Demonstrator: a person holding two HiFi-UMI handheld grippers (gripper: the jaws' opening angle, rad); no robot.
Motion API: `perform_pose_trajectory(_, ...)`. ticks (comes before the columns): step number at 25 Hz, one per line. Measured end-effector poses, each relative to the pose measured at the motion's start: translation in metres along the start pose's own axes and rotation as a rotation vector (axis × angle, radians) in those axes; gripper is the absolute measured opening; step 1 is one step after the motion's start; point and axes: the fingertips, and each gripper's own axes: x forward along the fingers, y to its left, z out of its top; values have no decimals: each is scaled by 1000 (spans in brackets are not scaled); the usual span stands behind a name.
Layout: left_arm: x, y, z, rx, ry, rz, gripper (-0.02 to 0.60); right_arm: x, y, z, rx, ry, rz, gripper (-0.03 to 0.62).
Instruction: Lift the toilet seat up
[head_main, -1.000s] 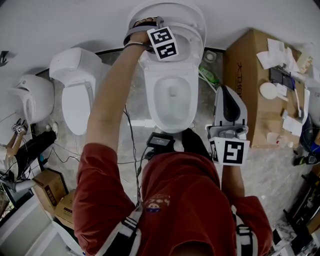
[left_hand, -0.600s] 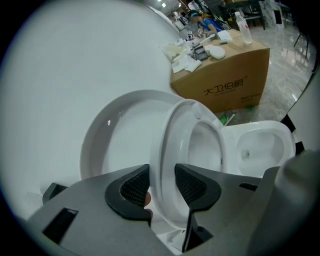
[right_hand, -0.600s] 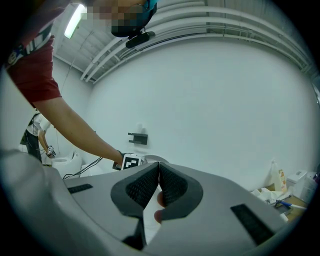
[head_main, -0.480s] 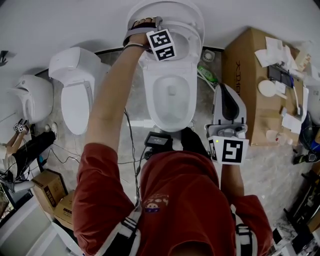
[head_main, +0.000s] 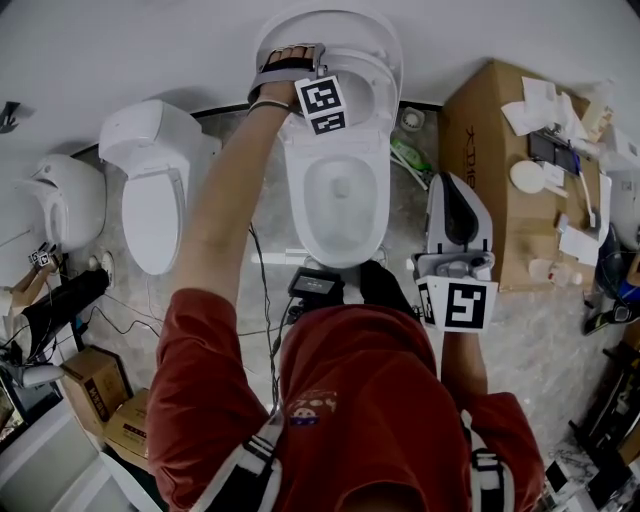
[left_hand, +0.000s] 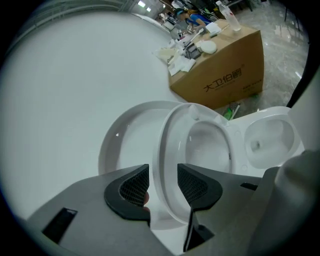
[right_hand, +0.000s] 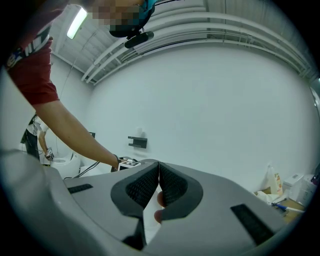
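Glossy smooth plastic toilet seat (left_hand: 166, 150)

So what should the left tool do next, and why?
Probably draw the left tool back off the white plastic toilet seat: the seat already stands raised against its white lid, and the jaws, astride its rim, have just been opening.

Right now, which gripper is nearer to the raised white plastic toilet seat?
Left. The left gripper has its jaws, which have just been opening, either side of the toilet seat rim. The right gripper hangs apart beside the bowl, shut and empty.
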Motion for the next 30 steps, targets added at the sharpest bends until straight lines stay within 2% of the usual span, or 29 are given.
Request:
perform_pose_trajectory(3,-8,-1,2,-10,-2,1,184,-6,1,1,-14,-2,5,14)
perform_pose_trajectory(7,-21,-7,2,-22,-5,4,187,-13,0,6,21,-23,-1,14)
perform_pose_trajectory(11,-36,-19,-1,-27,0,2,192,-22,1,6,-1,-25,9,14)
perform_pose_trajectory(21,-84,-46,-1,-95,26,-20,192,-39,6,17,11,-63,25,14)
perform_pose_trajectory(30,-140,-48,-2,-90,27,56,192,-44,15,24,19,-85,43,14)
